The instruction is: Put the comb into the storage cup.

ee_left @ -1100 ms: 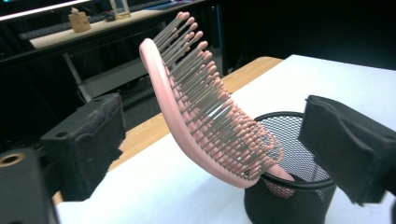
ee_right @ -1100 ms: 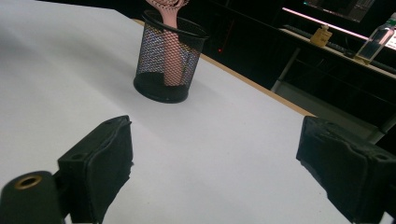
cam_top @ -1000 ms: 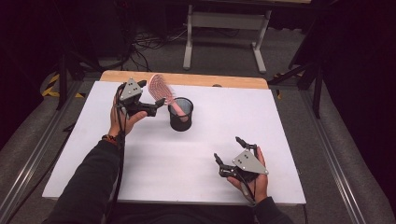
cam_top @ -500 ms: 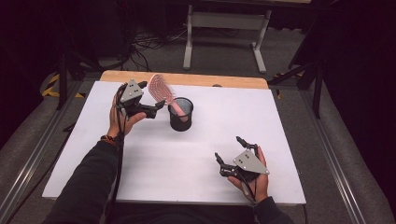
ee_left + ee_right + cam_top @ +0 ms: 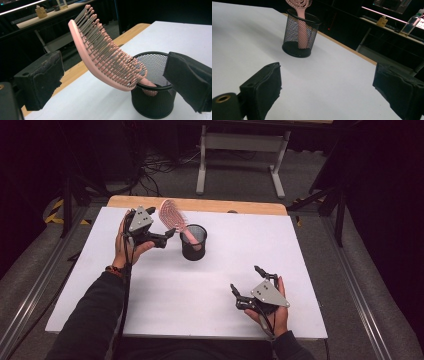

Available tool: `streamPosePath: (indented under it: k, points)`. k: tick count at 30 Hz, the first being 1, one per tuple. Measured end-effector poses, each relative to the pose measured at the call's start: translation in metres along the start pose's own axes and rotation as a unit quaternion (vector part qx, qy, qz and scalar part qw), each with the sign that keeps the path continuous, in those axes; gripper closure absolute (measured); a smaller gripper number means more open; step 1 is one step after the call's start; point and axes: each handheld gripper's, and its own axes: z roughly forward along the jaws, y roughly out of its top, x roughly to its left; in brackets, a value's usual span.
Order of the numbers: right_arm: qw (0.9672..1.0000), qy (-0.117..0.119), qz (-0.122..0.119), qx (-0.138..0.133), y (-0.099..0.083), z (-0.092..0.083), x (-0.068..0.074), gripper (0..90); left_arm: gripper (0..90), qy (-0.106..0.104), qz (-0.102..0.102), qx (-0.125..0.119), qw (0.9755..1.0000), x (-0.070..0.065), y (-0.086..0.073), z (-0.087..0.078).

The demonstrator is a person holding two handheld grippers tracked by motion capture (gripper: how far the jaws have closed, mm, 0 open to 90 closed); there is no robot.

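A pink hairbrush [image 5: 171, 214] stands handle-down in a black mesh cup [image 5: 194, 243] at the back left of the white table top [image 5: 200, 290], its bristled head leaning out to the left. My left gripper [image 5: 167, 239] hovers just left of the cup and is open. In the left gripper view the brush head [image 5: 100, 55] lies between the wide-apart pads [image 5: 42, 77] without touching them, above the cup [image 5: 152, 102]. My right gripper [image 5: 246, 280] rests near the front right, open; its jaws have just been opening with nothing between them, and it faces the cup [image 5: 299, 35].
A wooden strip [image 5: 200, 204] runs along the table's far edge. Behind it stands a grey metal stand [image 5: 240, 150] on a floor with cables. Metal rails [image 5: 350, 285] flank the table on both sides. A dark bench with bottles [image 5: 412, 25] lies beyond.
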Motion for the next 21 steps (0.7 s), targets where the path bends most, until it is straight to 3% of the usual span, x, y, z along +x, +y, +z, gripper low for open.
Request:
streamPosePath:
  k: [21]
  points:
    - [1.0000,0.006,0.002,-0.002,0.000,0.001,-0.001,5.7,4.0,-0.015,0.010,-0.016,0.9997,-0.004,0.001,-0.012]
